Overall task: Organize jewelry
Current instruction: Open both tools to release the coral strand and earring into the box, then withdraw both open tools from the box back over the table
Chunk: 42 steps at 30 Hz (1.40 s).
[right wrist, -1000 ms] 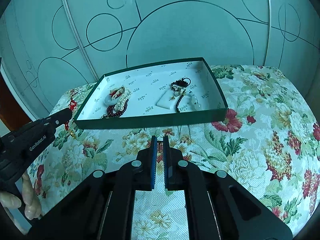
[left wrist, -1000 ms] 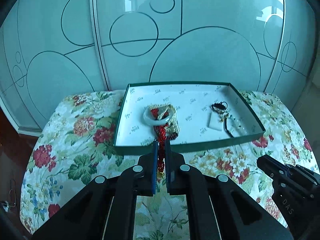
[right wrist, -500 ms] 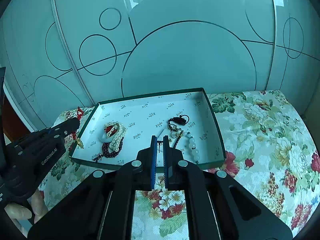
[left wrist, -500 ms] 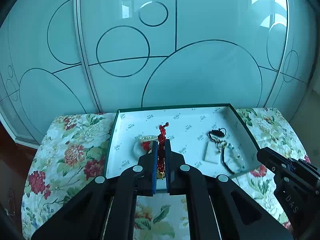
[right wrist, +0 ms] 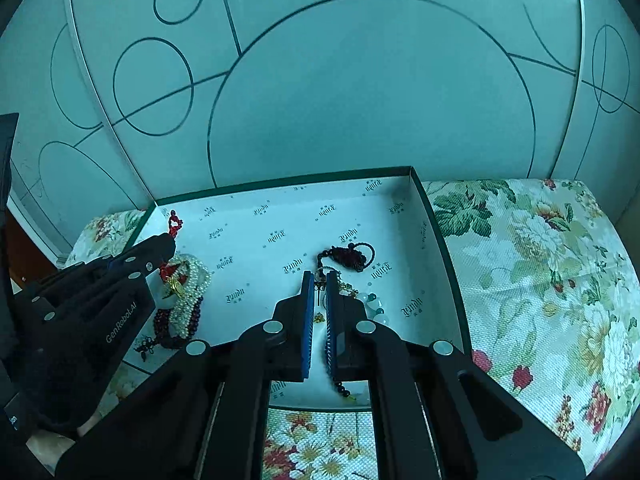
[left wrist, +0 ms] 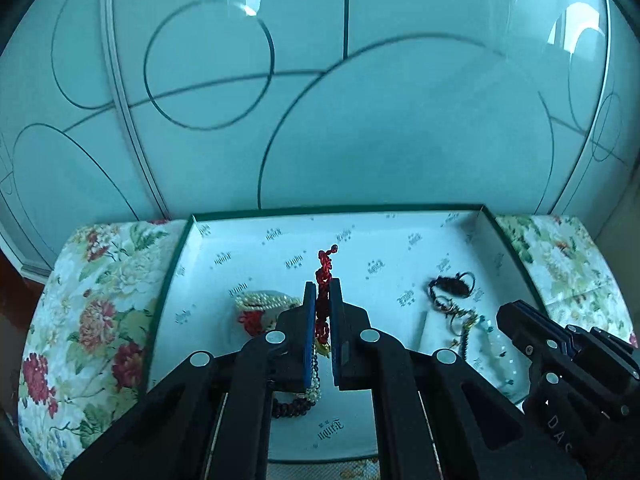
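Frosted circle-patterned glass doors (left wrist: pixel 360 120)

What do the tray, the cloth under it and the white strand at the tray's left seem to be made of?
Tray: likely cardboard, matte, with thin green walls and a white printed lining. Cloth: woven fabric with a floral print; its textured weave shows. White strand: small glossy round beads, pearl-like; real or imitation cannot be told.

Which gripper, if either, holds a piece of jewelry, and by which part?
The left gripper holds a red knotted cord, pinched partway along, its top loop poking above the fingertips, over the box. The right gripper is shut on nothing.
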Available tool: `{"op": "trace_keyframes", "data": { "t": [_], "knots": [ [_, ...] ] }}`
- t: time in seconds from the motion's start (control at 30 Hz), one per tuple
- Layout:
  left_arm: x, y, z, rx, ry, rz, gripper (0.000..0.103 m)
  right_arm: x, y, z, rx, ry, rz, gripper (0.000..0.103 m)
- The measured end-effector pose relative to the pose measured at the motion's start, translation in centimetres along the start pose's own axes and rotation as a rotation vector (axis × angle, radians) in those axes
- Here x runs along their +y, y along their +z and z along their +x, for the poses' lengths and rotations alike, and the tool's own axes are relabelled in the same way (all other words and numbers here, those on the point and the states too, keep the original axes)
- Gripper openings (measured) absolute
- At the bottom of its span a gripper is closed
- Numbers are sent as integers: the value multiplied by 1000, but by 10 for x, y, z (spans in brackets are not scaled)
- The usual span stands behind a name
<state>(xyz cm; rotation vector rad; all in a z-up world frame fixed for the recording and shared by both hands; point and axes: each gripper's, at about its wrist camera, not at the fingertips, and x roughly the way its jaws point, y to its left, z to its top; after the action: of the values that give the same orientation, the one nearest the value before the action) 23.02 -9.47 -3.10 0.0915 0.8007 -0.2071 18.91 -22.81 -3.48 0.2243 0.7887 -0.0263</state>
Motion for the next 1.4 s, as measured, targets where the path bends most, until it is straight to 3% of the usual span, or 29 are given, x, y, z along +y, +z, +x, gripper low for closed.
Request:
{"op": "trace_keyframes", "data": {
  "t": [0.2, 0.43, 0.57, 0.7, 0.8, 0.87, 1.07, 1.4],
  "knots": [
    [1, -12, 34, 64, 21, -5, 6, -6, -11, 32, 63, -16, 6, 6],
    [-4, -14, 45, 71, 28, 11, 7, -7, -14, 48, 82, -21, 11, 8],
    [-5, -15, 48, 73, 31, 13, 8, -7, -14, 48, 77, -22, 14, 22],
    [-6, -15, 47, 81, 29, 12, 11, -8, -13, 43, 67, -23, 22, 23],
    [-8, -15, 43, 81, 13, 11, 25, -10, -13, 39, 61, -24, 26, 23],
    [-11, -16, 39, 75, 11, 16, 39, -11, -13, 37, 58, -27, 29, 23],
    [-12, -14, 32, 50, 10, 18, 61, -17, -14, 27, 51, -34, 40, 23],
    [-7, -15, 5, 35, 34, 8, 74, -21, -17, 7, 27, -39, 69, 33]
  ]
}}
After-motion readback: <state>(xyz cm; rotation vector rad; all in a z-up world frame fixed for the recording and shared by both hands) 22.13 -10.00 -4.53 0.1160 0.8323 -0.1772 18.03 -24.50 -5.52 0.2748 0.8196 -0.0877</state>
